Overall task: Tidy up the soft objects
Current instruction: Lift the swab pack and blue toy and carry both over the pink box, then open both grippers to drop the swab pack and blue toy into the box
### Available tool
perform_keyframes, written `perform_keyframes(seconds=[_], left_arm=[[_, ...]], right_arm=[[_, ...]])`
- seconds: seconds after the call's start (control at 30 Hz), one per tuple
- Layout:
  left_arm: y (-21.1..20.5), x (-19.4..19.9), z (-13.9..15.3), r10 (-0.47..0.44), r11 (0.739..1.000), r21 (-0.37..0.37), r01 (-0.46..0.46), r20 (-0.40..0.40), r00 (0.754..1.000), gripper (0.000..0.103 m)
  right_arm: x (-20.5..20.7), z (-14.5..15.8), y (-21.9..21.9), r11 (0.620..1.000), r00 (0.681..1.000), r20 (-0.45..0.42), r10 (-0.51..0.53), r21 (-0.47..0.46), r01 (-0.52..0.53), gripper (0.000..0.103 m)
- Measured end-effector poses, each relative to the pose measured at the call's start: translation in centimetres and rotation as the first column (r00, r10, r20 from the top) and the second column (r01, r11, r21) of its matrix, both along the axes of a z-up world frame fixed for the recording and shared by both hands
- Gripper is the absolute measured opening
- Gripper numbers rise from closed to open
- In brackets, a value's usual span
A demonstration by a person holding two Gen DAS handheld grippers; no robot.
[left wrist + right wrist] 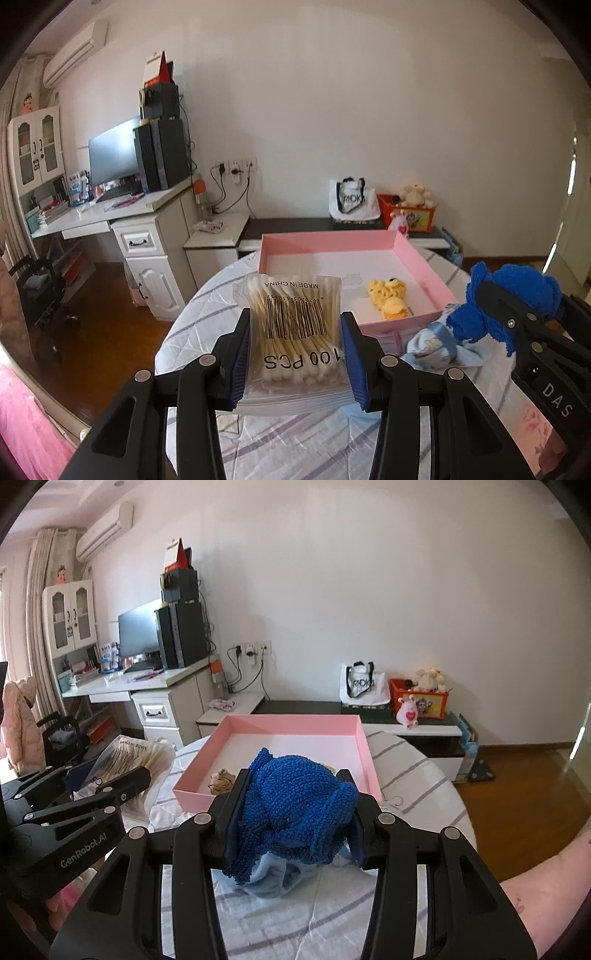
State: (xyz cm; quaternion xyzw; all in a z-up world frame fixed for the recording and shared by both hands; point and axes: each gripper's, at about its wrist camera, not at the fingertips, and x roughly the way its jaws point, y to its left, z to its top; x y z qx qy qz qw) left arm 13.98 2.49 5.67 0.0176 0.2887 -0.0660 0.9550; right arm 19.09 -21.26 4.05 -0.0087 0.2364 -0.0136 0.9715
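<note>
My left gripper (295,328) is shut on a clear bag of cotton swabs (295,332), held above the round table's near side, just short of the pink tray (424,266). My right gripper (295,805) is shut on a fuzzy blue cloth (295,801), also before the tray (365,753). A pale blue patterned cloth (273,875) lies on the table under the blue one. Inside the tray rests a yellow plush piece (388,295). From the right wrist view, the left gripper (122,775) with the swab bag (140,757) shows at left.
The table wears a white striped cover (406,775). Behind it stand a low dark cabinet (314,705) with a tote bag (364,685) and a red toy box (424,698), and a desk with monitor (114,155) at left. Wooden floor lies to either side.
</note>
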Motion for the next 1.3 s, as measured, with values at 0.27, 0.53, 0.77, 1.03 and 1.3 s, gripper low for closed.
perform_keyframes(seconds=[0.27, 0.53, 0.77, 1.03, 1.3], left_arm=[[-1.4, 8.1, 0.4, -0.003, 1.000, 0.015, 0.004, -0.062, 0.998, 0.042], [-2.5, 16.6, 0.9, -0.024, 0.999, 0.031, 0.027, -0.116, 0.993, 0.042], [-3.7, 24.5, 1.0, -0.041, 0.997, 0.054, 0.050, -0.161, 0.986, 0.042], [-4.5, 33.8, 0.2, -0.060, 0.995, 0.060, 0.076, -0.240, 0.969, 0.042], [-4.7, 44.5, -2.7, -0.065, 0.996, 0.035, 0.085, -0.380, 0.923, 0.042]], right_arm=[[4.7, -1.3, -0.3, 1.000, 0.998, -0.062, -0.002, -0.013, 0.002, 0.042], [9.0, -1.5, -0.2, 0.998, 0.995, -0.102, -0.011, -0.062, 0.005, 0.042], [13.7, -1.8, -0.7, 0.998, 0.987, -0.160, -0.017, -0.061, 0.007, 0.043], [20.7, -4.0, -2.8, 0.999, 0.954, -0.299, -0.017, -0.045, 0.004, 0.043], [25.4, -7.6, -4.2, 1.000, 0.903, -0.429, -0.003, -0.015, -0.003, 0.043]])
